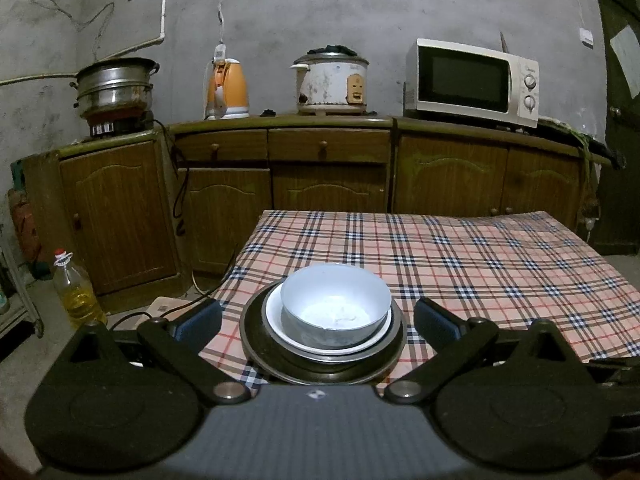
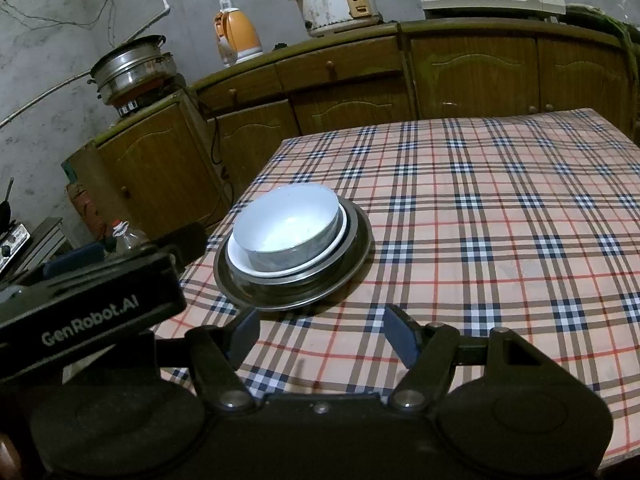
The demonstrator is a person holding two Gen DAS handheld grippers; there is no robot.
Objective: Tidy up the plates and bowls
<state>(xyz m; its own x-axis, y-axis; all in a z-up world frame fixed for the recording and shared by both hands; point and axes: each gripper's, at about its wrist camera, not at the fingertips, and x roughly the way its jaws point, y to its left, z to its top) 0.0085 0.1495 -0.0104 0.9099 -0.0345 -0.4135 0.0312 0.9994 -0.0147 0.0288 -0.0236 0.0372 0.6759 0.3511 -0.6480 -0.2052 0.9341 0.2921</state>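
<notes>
Checked tablecloth (image 1: 480, 264), upright bowl (image 1: 335, 300) stacked on plates (image 1: 320, 354)

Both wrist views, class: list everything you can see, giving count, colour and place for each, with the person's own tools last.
bowl: 1, white, top of stack
plate: 1, white, under bowl
metal plates: at least 2, dark steel, stack bottom
tablecloth: 1, plaid, on table
steamer pot: 1, steel, counter left
kettle: 1, orange, counter
rice cooker: 1, white, counter middle
microwave: 1, white, counter right
oil bottle: 1, yellow, floor left
left gripper: black, open around stack
right gripper: black, open, behind stack
</notes>
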